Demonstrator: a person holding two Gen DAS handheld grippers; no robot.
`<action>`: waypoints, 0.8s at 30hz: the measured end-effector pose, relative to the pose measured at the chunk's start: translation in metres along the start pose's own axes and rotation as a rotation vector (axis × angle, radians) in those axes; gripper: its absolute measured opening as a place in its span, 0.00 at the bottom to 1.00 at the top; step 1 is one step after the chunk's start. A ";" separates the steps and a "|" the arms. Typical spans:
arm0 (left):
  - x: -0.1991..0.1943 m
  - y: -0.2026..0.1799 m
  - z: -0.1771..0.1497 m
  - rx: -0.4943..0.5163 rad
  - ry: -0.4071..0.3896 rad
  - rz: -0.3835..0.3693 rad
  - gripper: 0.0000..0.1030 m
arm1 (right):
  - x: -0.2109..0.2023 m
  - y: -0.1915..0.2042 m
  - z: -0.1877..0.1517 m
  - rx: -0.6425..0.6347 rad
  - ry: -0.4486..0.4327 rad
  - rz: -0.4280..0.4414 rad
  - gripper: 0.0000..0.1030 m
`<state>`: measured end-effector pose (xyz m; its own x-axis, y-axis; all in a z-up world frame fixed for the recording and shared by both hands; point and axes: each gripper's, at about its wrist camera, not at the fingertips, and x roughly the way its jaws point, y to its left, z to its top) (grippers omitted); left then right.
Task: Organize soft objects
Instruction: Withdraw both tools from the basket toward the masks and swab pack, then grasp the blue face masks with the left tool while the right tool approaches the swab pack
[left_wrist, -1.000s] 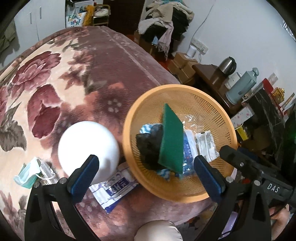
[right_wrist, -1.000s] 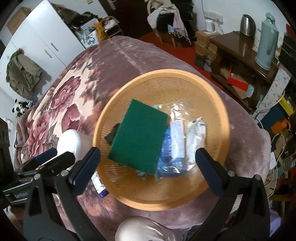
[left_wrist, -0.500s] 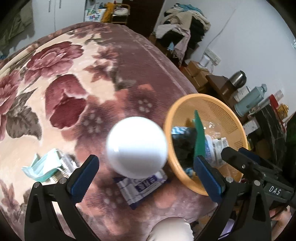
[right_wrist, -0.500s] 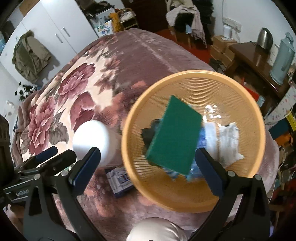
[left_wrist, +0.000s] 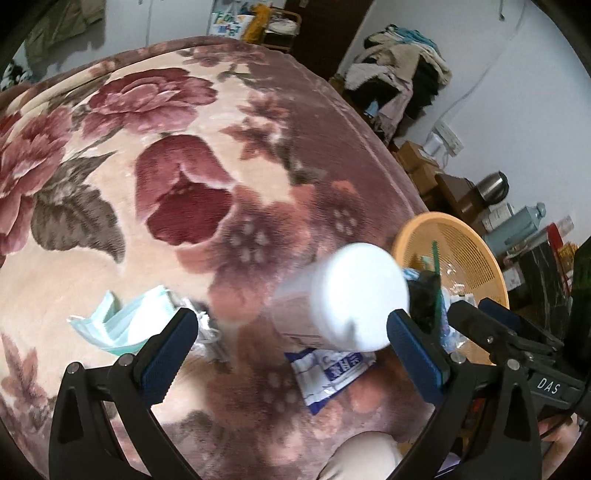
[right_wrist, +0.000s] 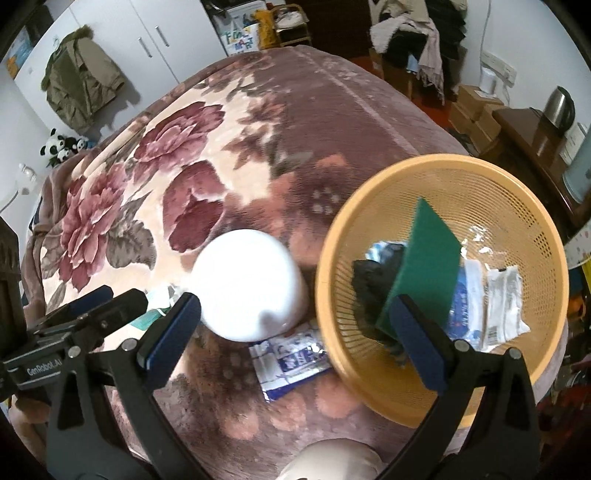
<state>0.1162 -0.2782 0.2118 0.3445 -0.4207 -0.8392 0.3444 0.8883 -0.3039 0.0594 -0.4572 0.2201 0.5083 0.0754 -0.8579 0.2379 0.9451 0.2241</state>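
Both grippers, left gripper (left_wrist: 291, 350) and right gripper (right_wrist: 295, 336), have swung left of the orange basket (right_wrist: 332, 258), jaws wide and empty. Next pick is likely the face mask (left_wrist: 122, 321) beyond the white tub (left_wrist: 354, 295)

Both wrist views downward over shared basket (left_wrist: 476, 254)

We're in a home bedroom: a floral plush blanket (right_wrist: 192, 177) covers the bed across mid-frame, white wardrobe doors (right_wrist: 147, 40) with a coat (right_wrist: 79, 79) hanging at upper left, panda toys (right_wrist: 61, 147) at far left, clothes heaped on a chair (left_wrist: 402, 74) upper right, kettle (right_wrist: 559, 107) on a wooden table at right.
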 end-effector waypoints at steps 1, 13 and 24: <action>-0.002 0.009 0.000 -0.015 -0.003 0.002 0.99 | 0.002 0.004 0.000 -0.007 0.001 0.000 1.00; -0.012 0.097 -0.009 -0.158 -0.002 0.029 0.99 | 0.022 0.058 0.003 -0.088 0.023 0.019 1.00; -0.006 0.165 -0.038 -0.226 0.057 0.063 0.99 | 0.048 0.124 -0.006 -0.188 0.061 0.063 1.00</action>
<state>0.1376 -0.1219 0.1493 0.3065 -0.3579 -0.8820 0.1173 0.9338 -0.3381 0.1083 -0.3346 0.2040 0.4646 0.1502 -0.8727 0.0458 0.9801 0.1931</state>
